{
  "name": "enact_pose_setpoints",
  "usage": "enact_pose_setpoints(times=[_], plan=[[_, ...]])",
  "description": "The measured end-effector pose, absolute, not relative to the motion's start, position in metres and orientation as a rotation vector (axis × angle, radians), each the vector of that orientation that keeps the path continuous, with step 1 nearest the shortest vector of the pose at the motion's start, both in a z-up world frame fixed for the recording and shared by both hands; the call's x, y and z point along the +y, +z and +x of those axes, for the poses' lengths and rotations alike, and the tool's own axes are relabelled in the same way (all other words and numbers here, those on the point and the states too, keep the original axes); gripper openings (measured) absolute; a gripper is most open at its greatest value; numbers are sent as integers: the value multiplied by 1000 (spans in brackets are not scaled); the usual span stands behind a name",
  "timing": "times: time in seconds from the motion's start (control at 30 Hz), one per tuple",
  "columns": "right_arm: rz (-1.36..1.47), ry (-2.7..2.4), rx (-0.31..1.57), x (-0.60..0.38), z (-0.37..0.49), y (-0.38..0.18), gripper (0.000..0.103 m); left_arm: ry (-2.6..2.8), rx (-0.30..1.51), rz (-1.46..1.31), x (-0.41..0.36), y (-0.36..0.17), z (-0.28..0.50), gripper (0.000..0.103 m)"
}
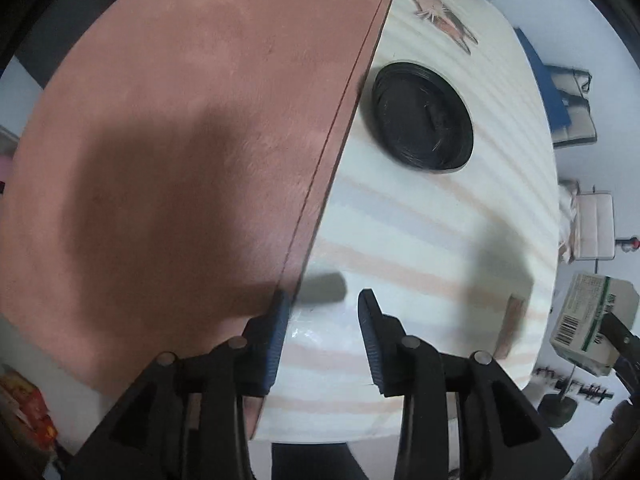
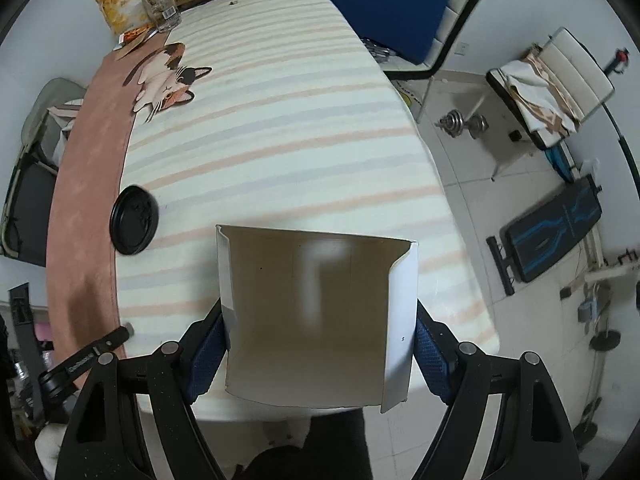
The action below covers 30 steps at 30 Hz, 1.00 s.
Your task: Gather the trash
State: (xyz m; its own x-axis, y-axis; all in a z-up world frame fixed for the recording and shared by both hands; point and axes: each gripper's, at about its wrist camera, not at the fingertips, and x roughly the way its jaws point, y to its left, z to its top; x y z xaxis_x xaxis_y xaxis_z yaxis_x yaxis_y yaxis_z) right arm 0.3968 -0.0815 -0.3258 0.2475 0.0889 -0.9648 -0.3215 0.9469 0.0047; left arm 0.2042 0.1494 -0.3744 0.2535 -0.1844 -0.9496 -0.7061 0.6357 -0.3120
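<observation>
A black round plastic lid (image 1: pixel 422 116) lies on the striped tablecloth (image 1: pixel 420 240), just right of the pink cloth's edge; it also shows in the right wrist view (image 2: pixel 134 220). My left gripper (image 1: pixel 324 304) is open and empty, low over the table, well short of the lid. My right gripper (image 2: pixel 318 332) is shut on an open cardboard box (image 2: pixel 316 312), its blue pads pressing the box's two side walls. The box looks empty inside. The same box (image 1: pixel 592 328) shows at the right edge of the left wrist view, past the table's edge.
A pink cloth (image 1: pixel 180 140) covers the left part of the table. A cat-shaped mat (image 2: pixel 166 80), a snack bag (image 2: pixel 120 0), jars and a cardboard carton stand at the far end. Chairs (image 2: pixel 400 12), dumbbells (image 2: pixel 464 124) and a bench (image 2: pixel 556 228) are right of the table.
</observation>
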Motion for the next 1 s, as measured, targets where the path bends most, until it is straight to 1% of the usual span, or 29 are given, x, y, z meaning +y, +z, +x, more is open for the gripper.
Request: enact_pose_setpoints(times=[0.17, 0.4, 0.47, 0.5, 0.53, 0.57, 0.67, 0.8, 1.0], plan=[[-233, 337, 1317, -63, 448, -334, 84, 479, 1199, -914, 169, -356, 239, 33], [-240, 399, 1375, -33, 507, -358, 84, 567, 1223, -838, 191, -360, 299, 33], [-248, 405, 1385, -27, 516, -364, 84, 577, 1237, -784, 187, -361, 305, 29], [-245, 409, 1394, -24, 520, -367, 84, 586, 1242, -744, 185, -360, 309, 26], [-248, 413, 1401, -21, 523, -370, 84, 590, 1252, -707, 182, -360, 310, 12], [-252, 414, 1403, -21, 524, -371, 84, 592, 1263, -677, 181, -360, 311, 3], [-264, 420, 1408, -17, 527, -375, 84, 593, 1280, -602, 168, -357, 316, 1], [-272, 428, 1402, -17, 530, -373, 84, 586, 1261, -569, 158, -345, 314, 0], [-254, 449, 1391, -27, 527, -364, 84, 580, 1182, -561, 150, -307, 299, 0]])
